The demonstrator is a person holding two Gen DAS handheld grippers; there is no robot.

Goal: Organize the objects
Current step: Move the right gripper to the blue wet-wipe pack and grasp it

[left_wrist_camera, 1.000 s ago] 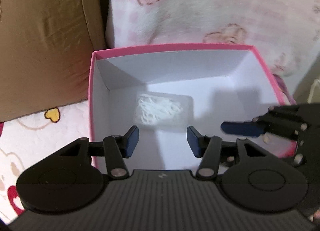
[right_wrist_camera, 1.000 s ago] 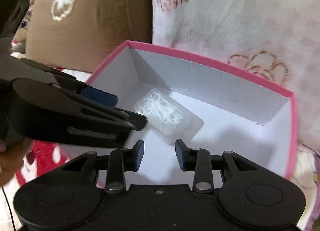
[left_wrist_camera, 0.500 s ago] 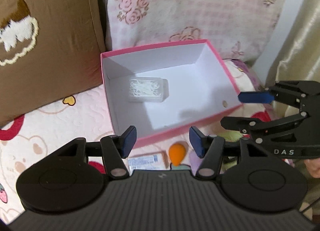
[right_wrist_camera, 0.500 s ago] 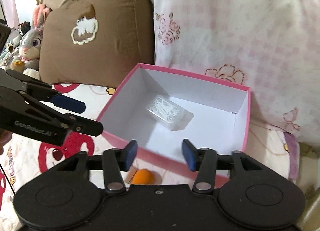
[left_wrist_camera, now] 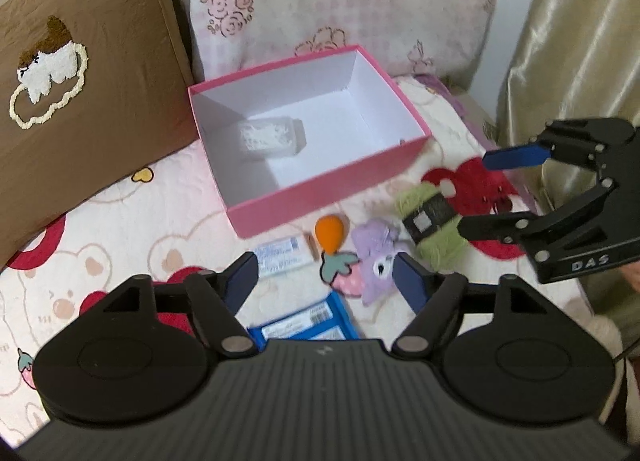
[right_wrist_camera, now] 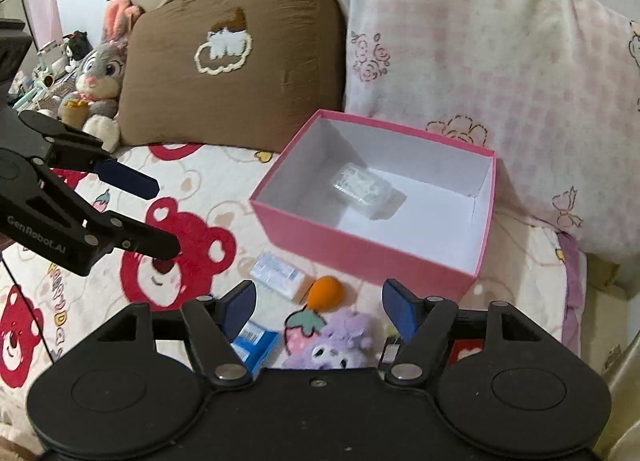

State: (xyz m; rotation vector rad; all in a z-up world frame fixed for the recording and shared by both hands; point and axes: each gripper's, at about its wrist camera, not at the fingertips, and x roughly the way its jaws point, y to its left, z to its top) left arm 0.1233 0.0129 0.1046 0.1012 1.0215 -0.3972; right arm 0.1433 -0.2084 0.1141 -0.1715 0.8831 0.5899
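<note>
A: Left claw [left_wrist_camera: 324, 277]: wide open, just been opening, nothing between the pads. Hangs over the bed cover [left_wrist_camera: 120, 229], tipped down at the little things.

B: And the right claw [right_wrist_camera: 318, 299]?

A: Same. Wide open, just been opening too, nothing inside.

B: Where to find the things to tidy?

A: On the bed cover, just in front of the pink box [left_wrist_camera: 320, 197]. Orange makeup sponge [left_wrist_camera: 330, 233] nearest the box wall. White packet [left_wrist_camera: 280, 257] just beside it. Then a purple plush toy [left_wrist_camera: 376, 257] touching a strawberry piece [left_wrist_camera: 340, 273]. Green yarn ball [left_wrist_camera: 436, 225] off to the right. Blue packet [left_wrist_camera: 308, 321] closest to the left claw.

B: Anything in the box already?

A: Only a clear plastic case [left_wrist_camera: 272, 137] of white bits, toward the back left corner. Lots of room left.

B: How to hold the sponge?

A: Probably soft and very light. Looks squishy, so pinch across the fat middle, gently. Might pop out if squeezed at the pointy end.

B: And the plush toy?

A: Likely soft and floppy. Grab the round body, not the strawberry.

B: The yarn?

A: Light and fluffy, by the look. Best taken at the black band around the middle. Watch for loose threads catching on the pads.

B: The packets?

A: Flat, thin, maybe slippery. Hard to get under on a soft bed. Take by an edge.
</note>
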